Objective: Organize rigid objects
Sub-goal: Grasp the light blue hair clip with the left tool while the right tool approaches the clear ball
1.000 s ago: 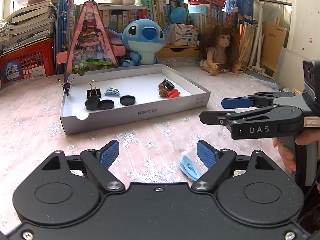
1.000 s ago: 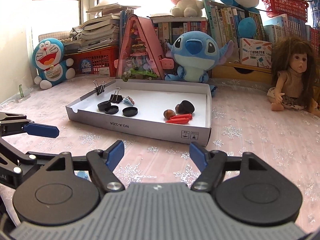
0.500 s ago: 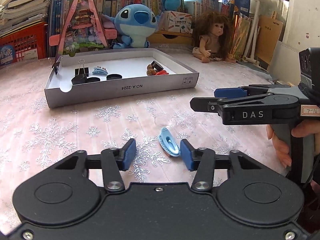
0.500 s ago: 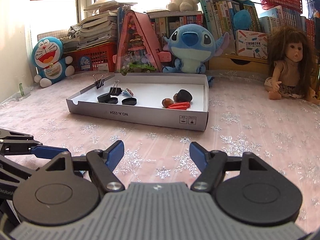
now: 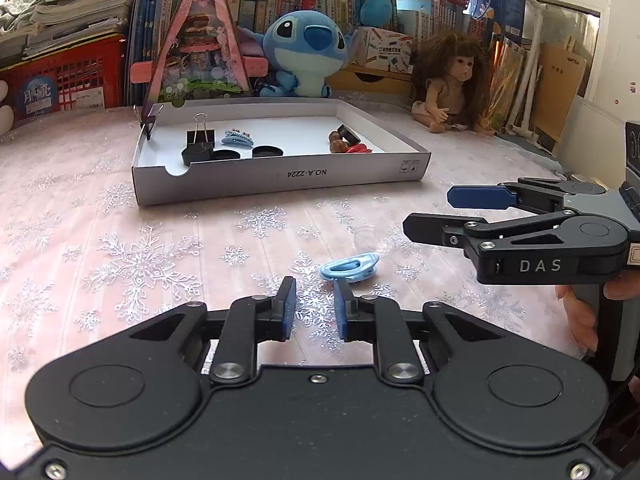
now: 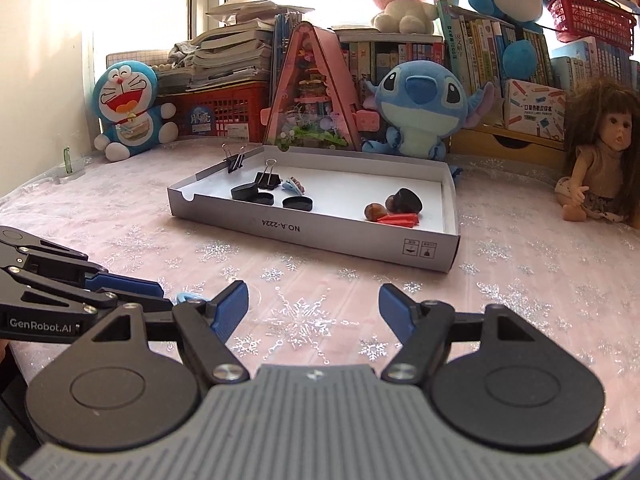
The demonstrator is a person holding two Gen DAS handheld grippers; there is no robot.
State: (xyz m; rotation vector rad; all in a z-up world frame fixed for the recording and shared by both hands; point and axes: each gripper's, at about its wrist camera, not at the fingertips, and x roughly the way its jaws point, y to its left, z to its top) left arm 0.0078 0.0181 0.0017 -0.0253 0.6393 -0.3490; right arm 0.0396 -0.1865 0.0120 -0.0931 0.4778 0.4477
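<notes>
A light blue hair clip (image 5: 349, 268) lies on the pink snowflake cloth just ahead of my left gripper's (image 5: 312, 308) right finger. The left jaws stand narrowed with a small gap and hold nothing; the clip is outside them. A bit of the clip shows in the right wrist view (image 6: 188, 297) beside the left gripper. My right gripper (image 6: 314, 308) is wide open and empty, to the right of the clip (image 5: 440, 216). The white box (image 5: 280, 176) further back holds binder clips (image 5: 200, 140), black lids (image 5: 267, 152), another blue clip (image 5: 237, 138) and small red and brown items (image 5: 348, 145).
A clear small disc (image 5: 370, 237) lies on the cloth behind the clip. Plush toys (image 6: 416, 108), a doll (image 6: 600, 160), a pink triangular house (image 6: 310, 96), books and red baskets (image 6: 224, 114) line the back.
My left gripper has narrowed from wide open to a small gap and pulled back. The blue clip now lies ahead of the fingers, turned sideways. The right gripper stayed open.
</notes>
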